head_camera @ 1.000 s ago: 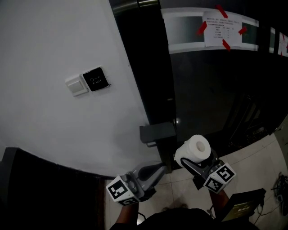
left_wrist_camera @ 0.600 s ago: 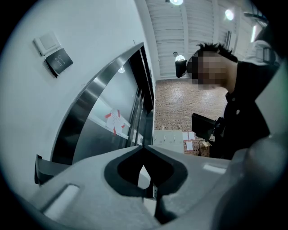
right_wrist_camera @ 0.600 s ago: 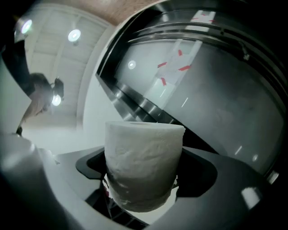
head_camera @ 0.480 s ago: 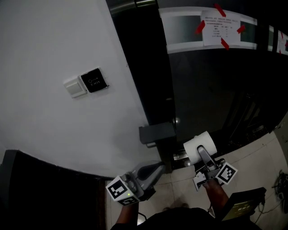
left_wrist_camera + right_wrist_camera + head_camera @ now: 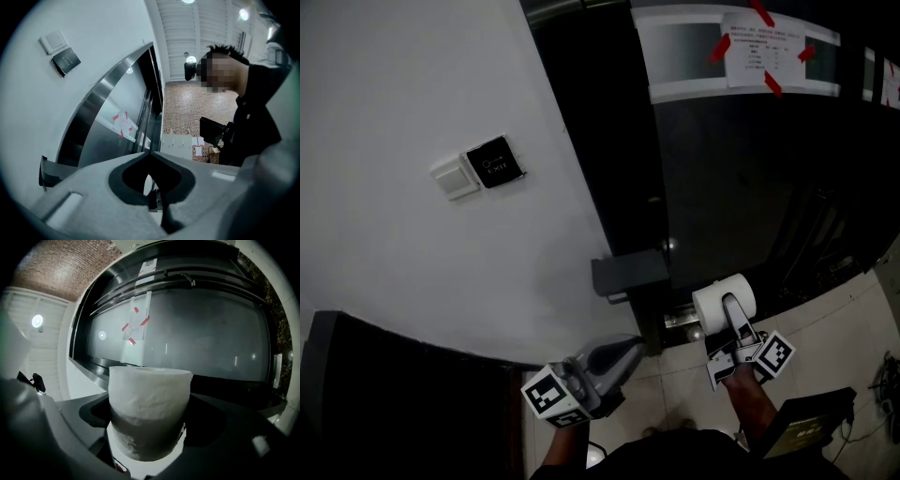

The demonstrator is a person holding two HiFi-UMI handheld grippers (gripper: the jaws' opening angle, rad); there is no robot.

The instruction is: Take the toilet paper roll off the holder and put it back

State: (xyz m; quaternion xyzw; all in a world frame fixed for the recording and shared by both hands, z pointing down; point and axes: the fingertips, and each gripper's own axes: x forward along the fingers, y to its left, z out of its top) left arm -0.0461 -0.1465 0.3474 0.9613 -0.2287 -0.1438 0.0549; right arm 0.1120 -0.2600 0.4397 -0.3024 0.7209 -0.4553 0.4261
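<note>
Right hand-held gripper (image 5: 728,309) clamping roll (image 5: 150,394), axis upright

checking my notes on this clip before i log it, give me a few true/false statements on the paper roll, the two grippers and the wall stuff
1. The right gripper holds the toilet paper roll. True.
2. The left gripper is shut and empty. True.
3. The roll lies on the floor. False: it is clamped between the right gripper's jaws.
4. The sheet of paper on the dark glass is stuck on with blue tape. False: the tape is red.
5. In the head view, the wall switch is on the white wall, left of both grippers. True.
</note>
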